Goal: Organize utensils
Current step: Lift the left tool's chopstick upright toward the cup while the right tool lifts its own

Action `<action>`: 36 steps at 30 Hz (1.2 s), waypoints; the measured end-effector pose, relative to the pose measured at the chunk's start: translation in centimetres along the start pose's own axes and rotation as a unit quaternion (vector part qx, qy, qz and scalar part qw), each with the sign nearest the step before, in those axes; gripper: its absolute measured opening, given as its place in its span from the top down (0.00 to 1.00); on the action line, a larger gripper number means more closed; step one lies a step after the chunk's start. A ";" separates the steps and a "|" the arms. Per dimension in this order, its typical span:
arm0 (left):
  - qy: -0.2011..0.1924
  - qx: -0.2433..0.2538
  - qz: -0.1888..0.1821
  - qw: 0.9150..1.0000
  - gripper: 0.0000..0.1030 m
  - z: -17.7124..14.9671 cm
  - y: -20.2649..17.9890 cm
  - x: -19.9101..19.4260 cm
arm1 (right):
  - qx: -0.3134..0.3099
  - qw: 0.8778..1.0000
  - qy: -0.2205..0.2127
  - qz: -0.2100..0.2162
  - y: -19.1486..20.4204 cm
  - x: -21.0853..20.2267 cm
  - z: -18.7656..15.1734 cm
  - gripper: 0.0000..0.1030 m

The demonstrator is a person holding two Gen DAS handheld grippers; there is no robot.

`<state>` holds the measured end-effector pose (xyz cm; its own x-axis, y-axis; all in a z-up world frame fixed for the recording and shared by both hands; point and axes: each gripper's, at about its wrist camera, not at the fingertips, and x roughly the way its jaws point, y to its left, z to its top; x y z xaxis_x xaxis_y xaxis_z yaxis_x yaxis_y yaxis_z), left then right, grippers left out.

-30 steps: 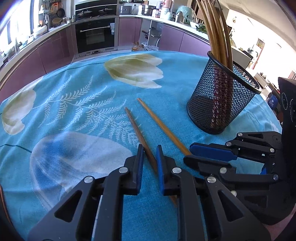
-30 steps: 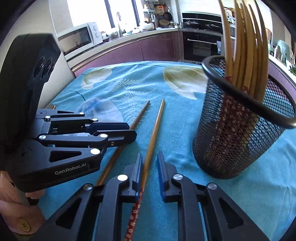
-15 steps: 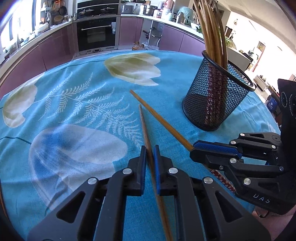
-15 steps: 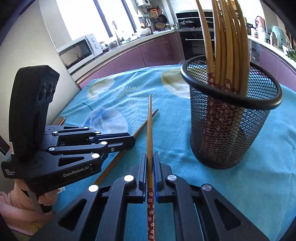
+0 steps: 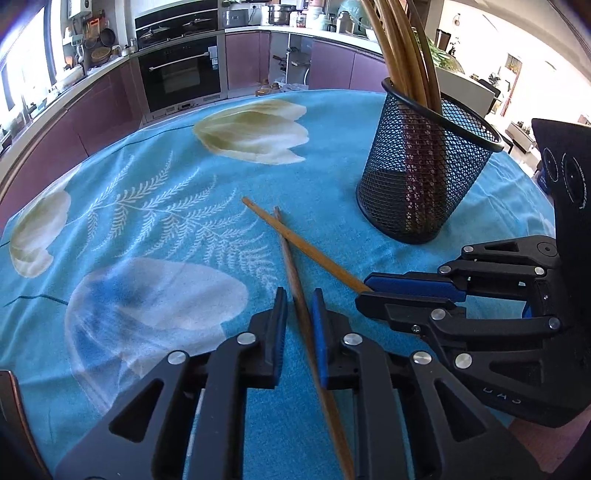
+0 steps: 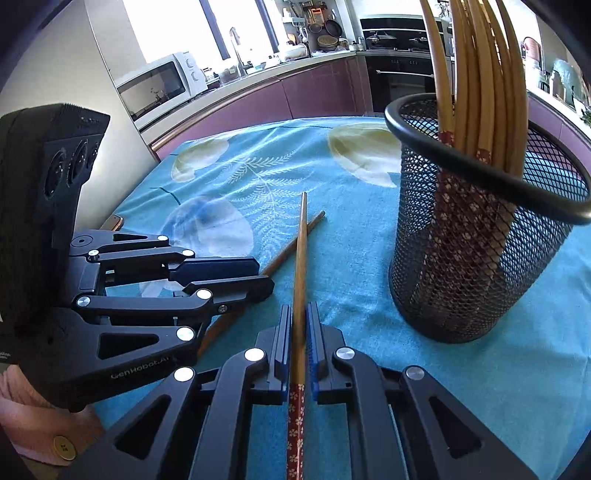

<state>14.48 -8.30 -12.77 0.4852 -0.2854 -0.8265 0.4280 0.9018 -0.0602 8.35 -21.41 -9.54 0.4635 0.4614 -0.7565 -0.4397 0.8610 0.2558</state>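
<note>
Blue flowered cloth (image 5: pixel 155 206) covers my desk, kitchen behind. Both tongs, left (image 5: pixel 298 314) and right (image 6: pixel 300 325), clamp one chopstick each (image 5: pixel 295 273) (image 6: pixel 301 258). Only the right view shows a microwave (image 6: pixel 159 86).

Bright daylight, sharp centres, heavy fisheye warp.
Sun floods in from the blown-out windows (image 6: pixel 173 26) and the overexposed doorway (image 5: pixel 532 48); glare sheens the blue tablecloth (image 5: pixel 155 229). The mesh holder (image 6: pixel 480 236) casts a soft shadow. Counters bow at the edges, corners vignette black, near gripper parts slightly soft.
</note>
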 end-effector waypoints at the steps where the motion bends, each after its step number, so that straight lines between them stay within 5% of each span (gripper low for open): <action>1: -0.001 -0.002 -0.001 1.000 0.90 0.0 -0.1 0.0 | 0.002 1.000 -0.001 0.000 0.0 0.0 0.0 0.93; 28: -0.075 -0.019 -0.065 0.995 0.93 0.3 0.0 -7.2 | 0.005 0.996 -0.090 0.024 -0.5 -7.2 0.5 0.94; 36: -0.092 -0.020 -0.080 0.992 0.93 0.4 -0.3 -8.7 | 0.013 0.997 -0.074 0.027 -1.3 -6.7 -0.1 0.94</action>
<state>10.43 -6.23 -5.29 0.5461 -0.4782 -0.6878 0.4831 0.8506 -0.2078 5.76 -25.65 -4.91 0.5493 0.5316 -0.6448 -0.4472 0.8388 0.3106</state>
